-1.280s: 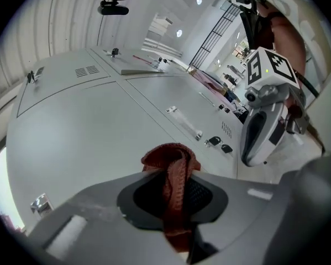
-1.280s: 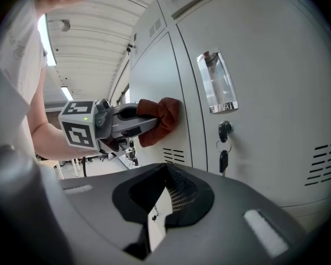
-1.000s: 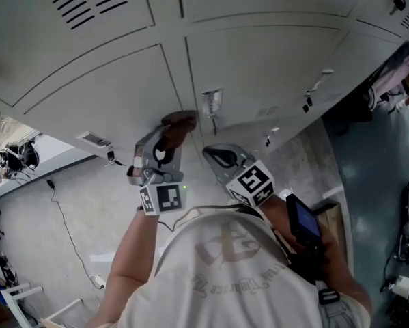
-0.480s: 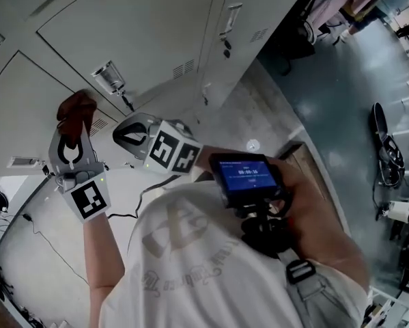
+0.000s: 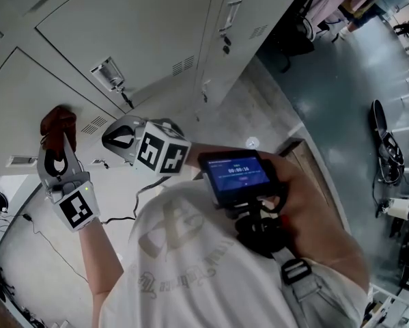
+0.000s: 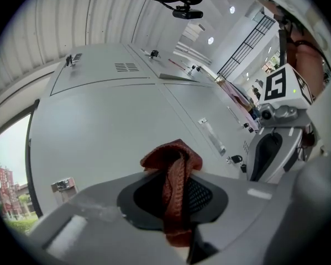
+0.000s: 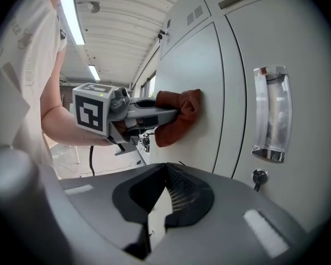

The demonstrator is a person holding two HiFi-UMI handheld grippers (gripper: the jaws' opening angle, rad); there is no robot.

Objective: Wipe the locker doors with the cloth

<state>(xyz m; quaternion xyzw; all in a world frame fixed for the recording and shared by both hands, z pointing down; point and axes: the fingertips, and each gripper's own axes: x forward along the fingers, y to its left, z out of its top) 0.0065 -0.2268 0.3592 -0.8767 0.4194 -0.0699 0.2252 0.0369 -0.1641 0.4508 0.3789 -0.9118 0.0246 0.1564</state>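
At nine o'clock of the head view, the locker door is mid-wipe. The left gripper, clamped on the cloth, has slid toward eight o'clock. The right gripper idles, jaws together and empty.

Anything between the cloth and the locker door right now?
Nothing visible. The left gripper holds the cloth, which already sits against the locker door in the right gripper view.
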